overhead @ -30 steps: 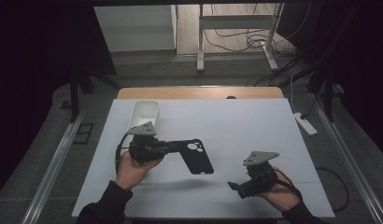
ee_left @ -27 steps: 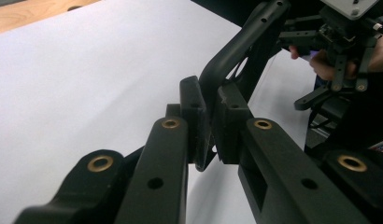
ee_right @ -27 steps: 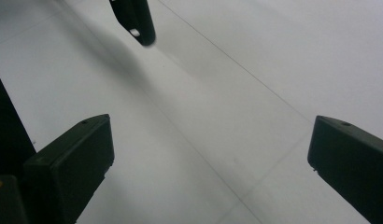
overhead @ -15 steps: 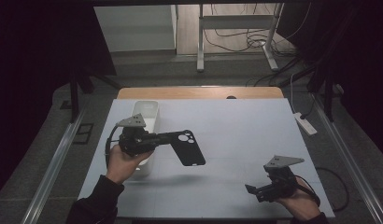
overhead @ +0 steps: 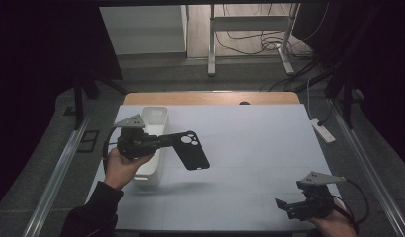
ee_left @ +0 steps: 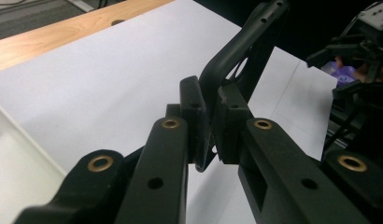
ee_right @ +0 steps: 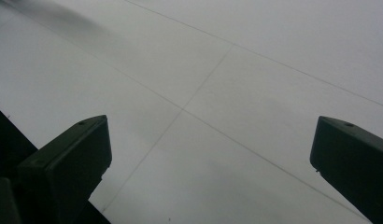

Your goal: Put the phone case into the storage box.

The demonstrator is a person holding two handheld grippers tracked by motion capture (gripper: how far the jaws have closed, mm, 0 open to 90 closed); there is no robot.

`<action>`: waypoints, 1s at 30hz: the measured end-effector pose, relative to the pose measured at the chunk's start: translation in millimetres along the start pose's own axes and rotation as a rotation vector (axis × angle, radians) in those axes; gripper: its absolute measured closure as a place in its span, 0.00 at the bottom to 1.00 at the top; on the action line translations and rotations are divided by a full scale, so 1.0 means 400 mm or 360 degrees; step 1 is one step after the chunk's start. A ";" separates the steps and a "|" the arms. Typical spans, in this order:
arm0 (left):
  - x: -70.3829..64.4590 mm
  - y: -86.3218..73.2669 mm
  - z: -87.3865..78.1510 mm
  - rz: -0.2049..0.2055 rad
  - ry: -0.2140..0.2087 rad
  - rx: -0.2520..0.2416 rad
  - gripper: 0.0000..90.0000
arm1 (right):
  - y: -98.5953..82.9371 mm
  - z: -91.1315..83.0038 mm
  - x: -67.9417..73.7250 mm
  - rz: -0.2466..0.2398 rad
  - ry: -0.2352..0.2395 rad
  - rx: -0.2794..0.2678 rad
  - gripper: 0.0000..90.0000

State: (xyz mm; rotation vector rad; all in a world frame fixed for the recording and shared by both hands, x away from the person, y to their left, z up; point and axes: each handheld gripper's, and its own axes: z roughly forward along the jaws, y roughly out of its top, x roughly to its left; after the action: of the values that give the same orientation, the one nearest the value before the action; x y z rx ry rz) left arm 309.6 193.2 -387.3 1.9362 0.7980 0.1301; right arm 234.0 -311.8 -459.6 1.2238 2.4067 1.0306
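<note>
Across the middle of the high view spreads the desk (overhead: 250, 148), its top white with a strip of bare wood along the far edge. At left of centre on it stands a white bin (overhead: 152, 143), long and narrow, running away from the person.

Just over the bin's near half hangs the left gripper (overhead: 163, 141), held in the person's left hand (overhead: 120, 167). Its 2 jaws are clamped on one end of a black phone case (overhead: 190, 151), which sticks out to the right, lifted off the desk, with its shadow lying on the white top below. The round camera cut-outs sit near the gripped end. In the left gripper view the case (ee_left: 241, 51) rises edge-on between the 2 pads toward the upper right of the frame, pinched tight with no gap on either side.

At the lower right of the high view, near the desk's front edge and well apart from the case, the right gripper (overhead: 283, 205) points left. In the right gripper view its jaws stand wide apart with nothing between them, above the white surface.
</note>
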 end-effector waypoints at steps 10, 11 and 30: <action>0.019 0.016 -0.018 -0.0003 0.0021 0.0000 0.93 | -0.013 -0.017 0.005 0.0001 -0.0030 -0.0034 0.00; 0.021 0.020 -0.022 -0.0004 0.0024 -0.0002 0.93 | -0.013 -0.017 0.006 -0.0004 -0.0031 -0.0032 0.00; 0.042 0.052 -0.102 0.0021 0.0135 0.0043 0.93 | -0.015 -0.022 -0.001 0.0023 -0.0018 -0.0060 0.00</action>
State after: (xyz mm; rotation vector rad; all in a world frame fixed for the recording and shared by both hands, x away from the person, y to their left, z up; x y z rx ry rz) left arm 315.7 228.3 -353.7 1.9725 0.8467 0.2119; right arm 226.1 -318.8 -457.5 1.2327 2.3627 1.0655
